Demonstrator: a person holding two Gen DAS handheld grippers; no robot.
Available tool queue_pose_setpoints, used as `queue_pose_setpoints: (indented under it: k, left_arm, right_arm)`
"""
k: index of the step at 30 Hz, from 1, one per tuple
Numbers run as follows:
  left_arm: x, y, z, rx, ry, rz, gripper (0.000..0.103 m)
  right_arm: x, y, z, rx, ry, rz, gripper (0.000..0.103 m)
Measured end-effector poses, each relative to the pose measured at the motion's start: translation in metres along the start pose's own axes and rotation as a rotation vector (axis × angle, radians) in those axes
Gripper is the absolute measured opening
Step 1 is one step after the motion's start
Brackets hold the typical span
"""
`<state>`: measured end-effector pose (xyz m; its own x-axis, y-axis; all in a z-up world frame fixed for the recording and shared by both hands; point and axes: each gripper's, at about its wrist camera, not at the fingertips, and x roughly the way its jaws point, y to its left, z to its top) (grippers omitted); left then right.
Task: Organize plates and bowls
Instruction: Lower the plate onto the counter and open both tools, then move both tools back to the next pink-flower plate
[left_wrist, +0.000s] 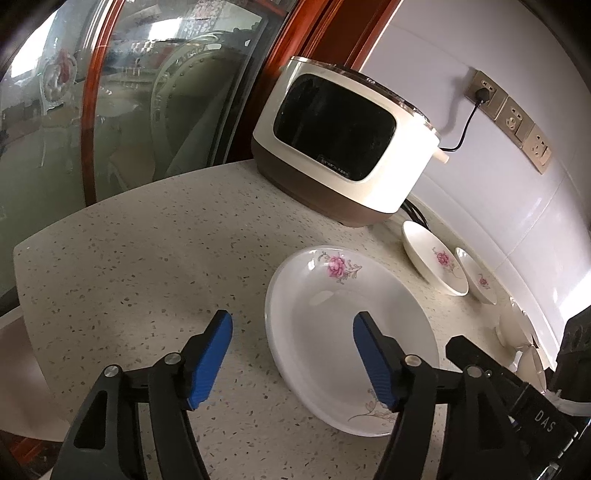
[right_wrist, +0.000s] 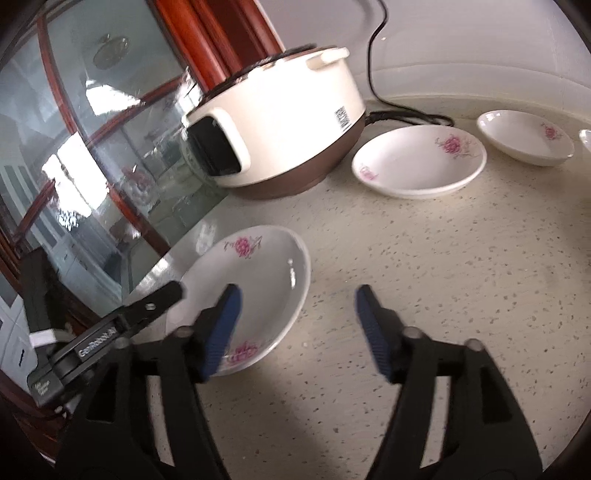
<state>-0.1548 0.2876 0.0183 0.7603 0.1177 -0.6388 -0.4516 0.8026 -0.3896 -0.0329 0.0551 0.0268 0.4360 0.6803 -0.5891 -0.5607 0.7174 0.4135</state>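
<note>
With both the left gripper (left_wrist: 291, 360) and right gripper (right_wrist: 297, 332) released and empty, the large plate (left_wrist: 332, 332) lies beneath their tips, while 2 smaller dishes (right_wrist: 417, 162) beyond remain unstacked.

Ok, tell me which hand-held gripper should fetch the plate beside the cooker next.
Probably the right hand-held gripper: it is open and empty, with bare counter between it and that plate. The left hand-held gripper sits farther away, over the big plate.

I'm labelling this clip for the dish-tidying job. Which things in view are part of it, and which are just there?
Part of the job:
large flowered plate
two smaller flowered dishes

Just there:
rice cooker
its black cord
wall sockets
glass cabinet door
</note>
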Motion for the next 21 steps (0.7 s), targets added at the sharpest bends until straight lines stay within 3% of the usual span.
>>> queue_pose_setpoints:
  k: [2,4,6,9,12,15,17,21]
  left_arm:
    - [-0.008,0.001,-0.001,-0.013,-0.040,0.032,0.070]
    - [-0.028,-0.003,-0.003,-0.015,-0.156,0.087,0.071]
    - [-0.050,-0.019,-0.003,0.030,-0.270,0.105,0.089]
    - [-0.068,-0.052,0.000,0.143,-0.344,0.017,0.102]
    - [-0.064,-0.080,-0.001,0.190,-0.303,-0.125,0.103]
    - [-0.043,-0.101,-0.006,0.210,-0.206,-0.219,0.103]
    - [-0.029,-0.107,-0.014,0.204,-0.167,-0.233,0.103]
    - [-0.025,-0.107,-0.024,0.218,-0.175,-0.233,0.103]
  right_arm:
    - [-0.008,-0.010,0.002,0.033,-0.030,-0.027,0.090]
    - [-0.011,-0.020,0.006,0.065,-0.032,-0.064,0.094]
    - [-0.010,-0.037,0.012,0.112,-0.017,-0.151,0.094]
    - [-0.007,-0.063,0.024,0.204,-0.003,-0.205,0.094]
    - [0.003,-0.093,0.038,0.311,0.012,-0.247,0.094]
    - [0.010,-0.118,0.054,0.380,-0.011,-0.256,0.087]
    - [0.020,-0.129,0.067,0.399,-0.014,-0.255,0.080]
    - [0.041,-0.130,0.086,0.382,-0.001,-0.267,0.071]
